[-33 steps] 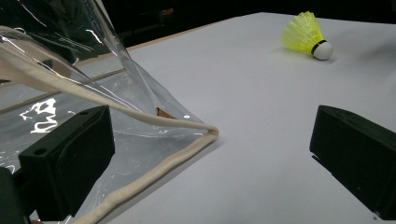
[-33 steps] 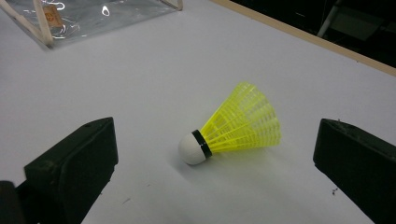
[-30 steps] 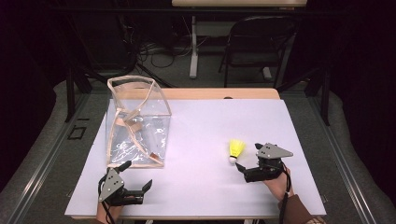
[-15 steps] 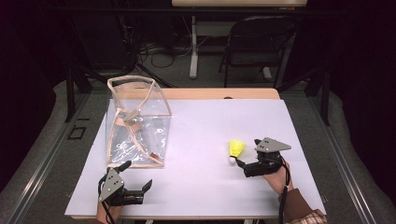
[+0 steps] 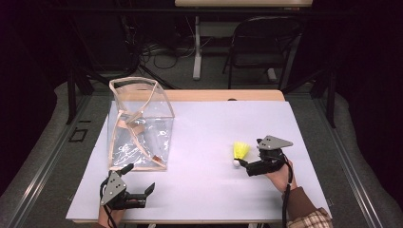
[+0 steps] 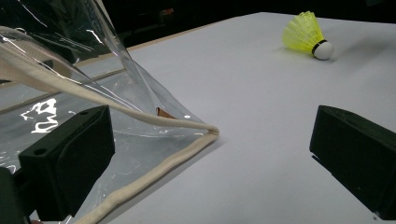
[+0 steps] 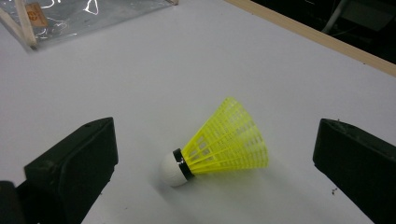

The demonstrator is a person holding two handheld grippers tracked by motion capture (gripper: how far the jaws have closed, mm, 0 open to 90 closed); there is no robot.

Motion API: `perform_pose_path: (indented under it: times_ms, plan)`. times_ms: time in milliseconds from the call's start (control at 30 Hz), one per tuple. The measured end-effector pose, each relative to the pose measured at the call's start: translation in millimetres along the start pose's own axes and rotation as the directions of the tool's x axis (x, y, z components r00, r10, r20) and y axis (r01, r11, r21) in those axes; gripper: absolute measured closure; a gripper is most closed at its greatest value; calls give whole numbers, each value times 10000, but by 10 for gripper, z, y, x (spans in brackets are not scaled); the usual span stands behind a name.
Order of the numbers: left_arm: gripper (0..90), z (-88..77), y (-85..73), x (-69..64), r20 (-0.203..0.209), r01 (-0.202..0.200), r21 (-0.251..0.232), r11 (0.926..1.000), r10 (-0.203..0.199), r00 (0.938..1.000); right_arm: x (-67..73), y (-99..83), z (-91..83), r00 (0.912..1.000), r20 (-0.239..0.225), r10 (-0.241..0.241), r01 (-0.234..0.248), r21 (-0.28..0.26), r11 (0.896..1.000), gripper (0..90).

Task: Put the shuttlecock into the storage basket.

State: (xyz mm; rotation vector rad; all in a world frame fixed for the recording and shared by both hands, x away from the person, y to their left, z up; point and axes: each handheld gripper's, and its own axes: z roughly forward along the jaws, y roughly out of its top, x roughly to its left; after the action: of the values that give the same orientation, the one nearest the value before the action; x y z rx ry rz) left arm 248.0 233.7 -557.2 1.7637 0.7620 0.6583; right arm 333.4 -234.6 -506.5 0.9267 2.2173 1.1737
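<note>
- Shuttlecock (image 5: 241,151) position: we find the yellow-skirted shuttlecock lying on its side on the white table (image 5: 204,133), right of centre, its white cork tip (image 7: 171,170) facing the near edge.
- We see the right gripper (image 5: 248,167) just beside the shuttlecock, on its near right side. In the right gripper view its jaws stand wide apart, one on each side of the shuttlecock, touching nothing.
- We see the left gripper (image 5: 140,183) near the front left edge of the table, jaws spread apart and holding nothing.
- In the left gripper view, one jaw sits in front of the clear plastic bag (image 6: 70,93); its cream fabric trim (image 6: 154,165) runs between the jaws. We cannot tell whether that jaw touches the plastic.
- The bag (image 5: 139,124) stands upright at the left of the table, mouth open upward, well apart from the shuttlecock.
</note>
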Motion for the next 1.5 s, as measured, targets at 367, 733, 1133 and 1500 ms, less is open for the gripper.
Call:
perform_pose_path:
  times_ms: [367,733,1133,1500]
  plan:
    - [0,4,-1,-2,-1,39,-23,10000,-39,10000,-38,67,90,10000,-58,-59,60,253,9997,0]
    - [0,6,-1,1,13,13,0,10000,-13,10000,-69,119,199,9999,-107,-109,115,548,9984,56]
    - [0,6,-1,1,14,10,14,10000,-10,10000,-112,119,336,9998,-153,-105,119,883,9960,166]
    - [0,3,-1,-1,22,32,4,10000,-32,10000,-167,101,475,9996,-289,63,-24,1314,9913,290]
